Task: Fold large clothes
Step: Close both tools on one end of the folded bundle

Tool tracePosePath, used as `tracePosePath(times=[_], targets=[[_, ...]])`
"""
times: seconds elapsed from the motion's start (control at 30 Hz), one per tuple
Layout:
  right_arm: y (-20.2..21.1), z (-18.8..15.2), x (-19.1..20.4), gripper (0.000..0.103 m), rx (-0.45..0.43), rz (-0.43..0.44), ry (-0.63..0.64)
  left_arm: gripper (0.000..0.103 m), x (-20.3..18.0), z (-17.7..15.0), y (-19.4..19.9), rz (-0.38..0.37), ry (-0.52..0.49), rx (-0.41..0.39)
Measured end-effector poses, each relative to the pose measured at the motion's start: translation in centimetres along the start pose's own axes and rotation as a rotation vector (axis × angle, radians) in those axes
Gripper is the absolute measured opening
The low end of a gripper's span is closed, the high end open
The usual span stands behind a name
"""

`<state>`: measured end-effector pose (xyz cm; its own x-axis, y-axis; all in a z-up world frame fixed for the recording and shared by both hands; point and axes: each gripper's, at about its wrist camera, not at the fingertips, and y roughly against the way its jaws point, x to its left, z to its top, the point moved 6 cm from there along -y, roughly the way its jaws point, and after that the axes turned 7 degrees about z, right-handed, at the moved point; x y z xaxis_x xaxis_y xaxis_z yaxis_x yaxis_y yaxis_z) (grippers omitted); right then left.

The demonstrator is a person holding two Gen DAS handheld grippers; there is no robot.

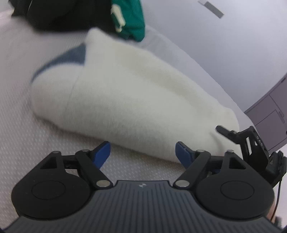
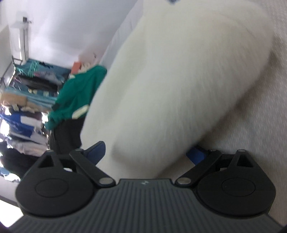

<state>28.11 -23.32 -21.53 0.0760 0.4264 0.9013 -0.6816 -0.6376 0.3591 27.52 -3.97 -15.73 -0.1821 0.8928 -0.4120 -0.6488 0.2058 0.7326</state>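
Since the white fleece (image 1: 125, 100) already lies as a thick folded bundle on the pale textured bed cover (image 1: 26, 139), our main worry is undoing that work — if we pull away carelessly, a blue pad could snag the pile and drag the top layer open. The bundle also sits close to the far edge of the bed, so a nudge that way might tip it off. A green garment (image 1: 132, 19) and dark clothes (image 1: 59, 14) wait just beyond it, and a careless sweep could mix them in.

Our left tongs (image 1: 142, 152) stand spread wide, nothing between the pads; the near edge of the fleece lies just ahead of them, the right-hand pad close by it — whether it touches, we cannot tell. Our right tongs (image 2: 150, 152) are spread wide too, with the end of the fleece lying between the pads, not pinched as far as the blurred view shows.
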Motion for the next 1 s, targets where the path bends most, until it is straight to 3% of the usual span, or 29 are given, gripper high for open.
tracePosePath(times=[0.13,0.23,0.33,0.4,1.0], targets=[[0.5,0.9,0.4,0.099,-0.035,0.079,-0.035,0.090,1.6,0.1,-1.3,-0.073,0.148,0.065],[0.9,1.0,1.5,0.100,-0.054,0.141,-0.020,0.091,3.5,0.2,-2.4,-0.174,0.335,0.106],[1.1,1.1,2.4,0.100,-0.062,0.169,0.007,0.091,5.4,0.1,-3.6,-0.236,0.504,0.132],[1.0,1.3,2.6,0.100,-0.063,0.178,0.005,0.091,6.2,0.1,-4.0,-0.256,0.564,0.132],[0.5,1.3,1.4,0.100,-0.052,0.163,-0.042,0.091,8.5,3.8,-3.6,-0.204,0.590,0.022]])
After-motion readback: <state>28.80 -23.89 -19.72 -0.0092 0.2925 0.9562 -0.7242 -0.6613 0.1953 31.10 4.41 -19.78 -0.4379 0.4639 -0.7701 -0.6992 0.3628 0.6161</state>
